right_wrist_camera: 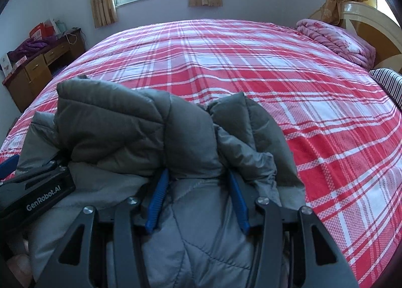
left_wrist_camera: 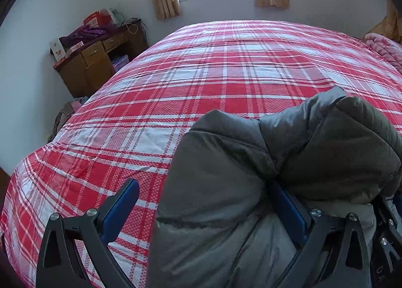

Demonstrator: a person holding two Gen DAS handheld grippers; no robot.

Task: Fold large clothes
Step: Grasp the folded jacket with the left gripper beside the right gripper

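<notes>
A grey quilted puffer jacket (right_wrist_camera: 140, 132) lies bunched at the near edge of the plaid bedspread (right_wrist_camera: 251, 67), well apart from the folded pink quilt (right_wrist_camera: 336, 39) at the headboard end. Both tools are in it.

The right gripper (right_wrist_camera: 198, 180) has its blue pads (right_wrist_camera: 159, 195) standing apart with a thick roll of the jacket pushed up between them; whether they are pressing on it I cannot tell. The left gripper (left_wrist_camera: 201, 202) is spread wide, one pad (left_wrist_camera: 120, 212) over the bedspread and clear of any cloth, the other buried against a fold of the jacket, so it seems to hold nothing.

The jacket looks light, soft and springy, its shell smooth and probably slippery. I would guess a shallow pinch on puffed fill will slide off. Better holds should be the stitched seams, the hem or a flattened double layer, taken deep between the pads. Folds will likely spring open unless pressed down.
</notes>
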